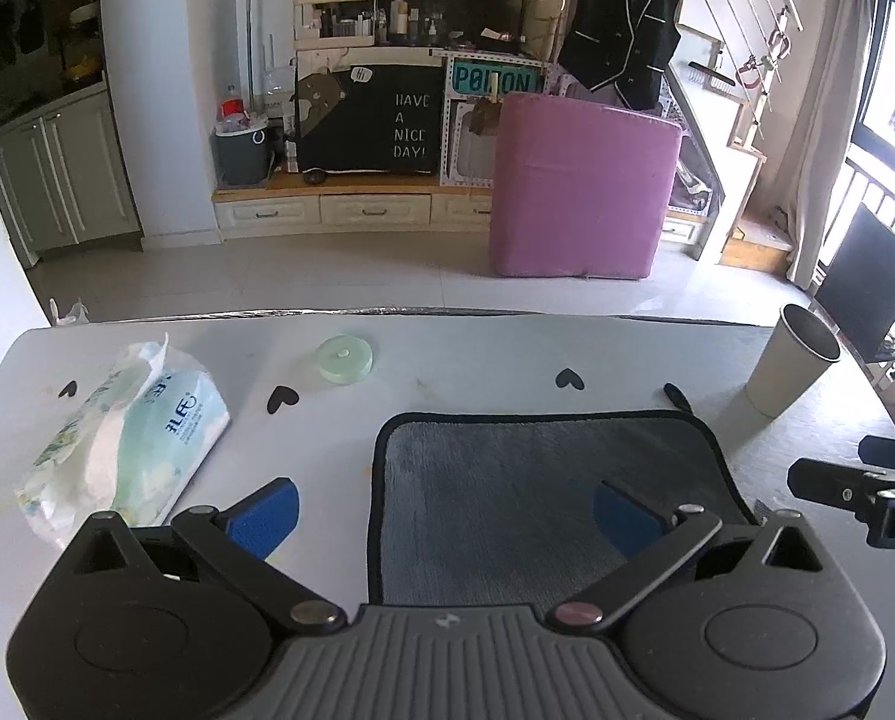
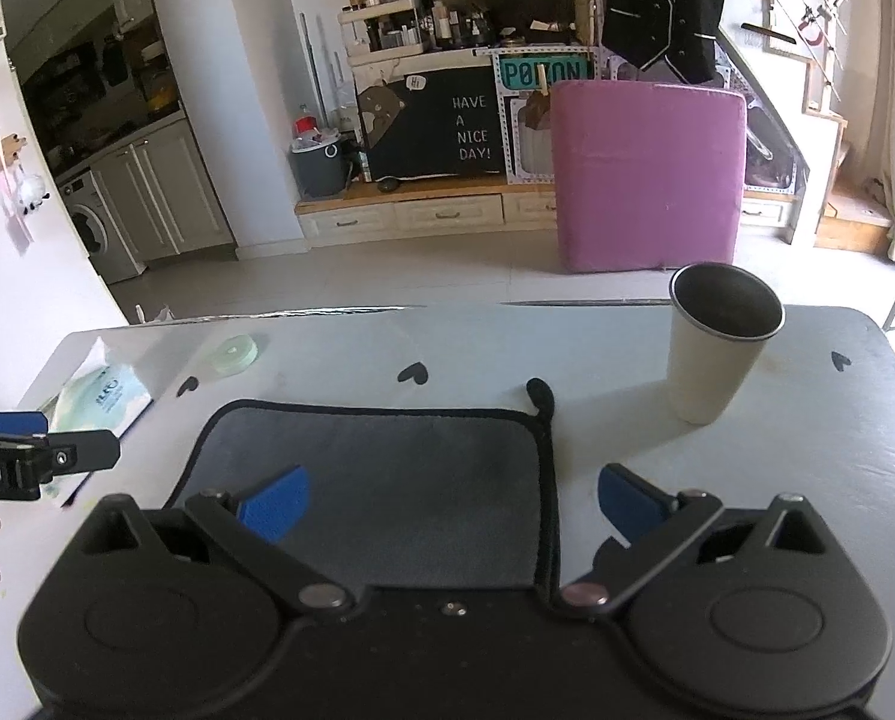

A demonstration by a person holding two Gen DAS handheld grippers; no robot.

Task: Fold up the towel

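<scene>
A grey towel (image 1: 531, 492) with black piping lies flat on the white table, its hanging loop at the far right corner. It also shows in the right wrist view (image 2: 387, 480). My left gripper (image 1: 447, 510) is open and empty, its blue pads straddling the towel's left edge just above it. My right gripper (image 2: 453, 507) is open and empty, straddling the towel's right edge. The right gripper shows at the right edge of the left wrist view (image 1: 867, 480); the left gripper shows at the left edge of the right wrist view (image 2: 33, 456).
A pack of wet wipes (image 1: 129, 438) lies on the table's left. A pale green round lid (image 1: 344, 358) sits at the back. A beige cup (image 2: 717, 342) stands right of the towel. The table's far edge (image 1: 387, 315) drops to the floor.
</scene>
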